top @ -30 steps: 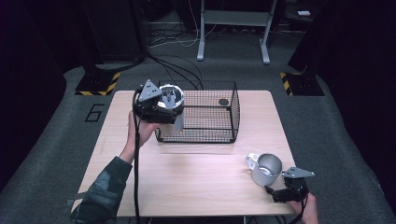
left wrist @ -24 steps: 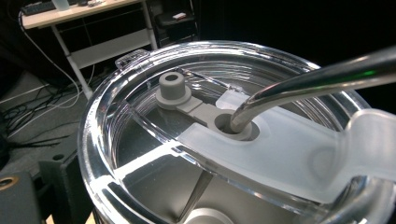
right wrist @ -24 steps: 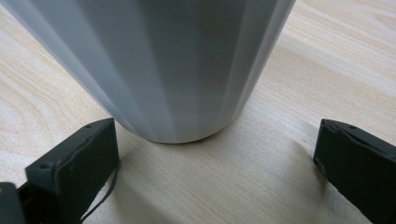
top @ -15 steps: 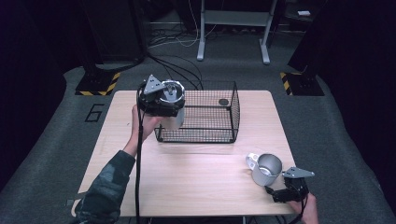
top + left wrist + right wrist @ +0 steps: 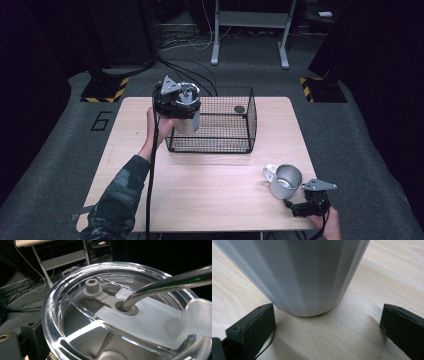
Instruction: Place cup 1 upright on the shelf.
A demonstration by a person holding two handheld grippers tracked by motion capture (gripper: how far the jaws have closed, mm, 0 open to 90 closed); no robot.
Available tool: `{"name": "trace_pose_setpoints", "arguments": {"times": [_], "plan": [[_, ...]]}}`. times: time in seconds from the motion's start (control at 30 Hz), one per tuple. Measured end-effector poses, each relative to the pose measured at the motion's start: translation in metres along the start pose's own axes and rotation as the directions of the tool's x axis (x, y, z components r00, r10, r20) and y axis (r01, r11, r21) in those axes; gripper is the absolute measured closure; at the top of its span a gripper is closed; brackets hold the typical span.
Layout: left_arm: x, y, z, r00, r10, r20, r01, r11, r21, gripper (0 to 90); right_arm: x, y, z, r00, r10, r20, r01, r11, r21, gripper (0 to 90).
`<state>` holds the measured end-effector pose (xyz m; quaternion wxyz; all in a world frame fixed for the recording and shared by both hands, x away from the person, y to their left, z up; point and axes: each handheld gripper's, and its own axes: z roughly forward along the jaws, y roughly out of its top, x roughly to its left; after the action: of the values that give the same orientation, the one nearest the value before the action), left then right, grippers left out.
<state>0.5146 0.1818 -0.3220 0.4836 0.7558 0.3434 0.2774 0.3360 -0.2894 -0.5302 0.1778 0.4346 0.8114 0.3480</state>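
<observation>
the left tongs (image 5: 176, 100) hang above the left end of the black wire basket (image 5: 235, 145), at the far side of the wooden bench (image 5: 210, 185). under them is a pale tumbler (image 5: 186, 121), lifted clear of the bench and just at the basket's left wall. the left gripper view looks down on the tumbler's clear lid (image 5: 75, 290) from very close — a grey stopper (image 5: 92, 287) sits on it, and a metal straw (image 5: 172, 282) passes through a hole in the translucent flap (image 5: 150, 317). the tongs' own jaws are out of sight there, so i cannot tell how wide they stand or how they hold the tumbler.

the right tongs (image 5: 310, 202) rest low at the near right corner of the bench, spread wide with nothing between them. a steel mug (image 5: 285, 180) stands upright just ahead — its handle turned left in the high view — and its base (image 5: 307, 307) sits beyond the two black jaws, touching neither.

a small dark disc (image 5: 239, 109) lies in the basket's far right corner.
</observation>
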Motion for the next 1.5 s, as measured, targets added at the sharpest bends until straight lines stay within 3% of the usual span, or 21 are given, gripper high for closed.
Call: {"name": "trace_pose_setpoints", "arguments": {"times": [1.0, 1.5], "plan": [[0.011, -0.029, 0.052, 0.9974, -0.070, -0.013, 0.071, 0.9947, 0.075, 3.8, 0.000, 0.000, 0.001, 0.9999, -0.003, 0.010, 0.003, 1.000, 0.002, 0.0], [0.009, -0.039, 0.068, 0.9976, -0.069, -0.009, 0.070, 0.9920, 0.105, 3.8, 0.000, 0.000, 0.000, 1.0000, -0.002, 0.000, 0.002, 1.000, 0.008, 0.0]]}}
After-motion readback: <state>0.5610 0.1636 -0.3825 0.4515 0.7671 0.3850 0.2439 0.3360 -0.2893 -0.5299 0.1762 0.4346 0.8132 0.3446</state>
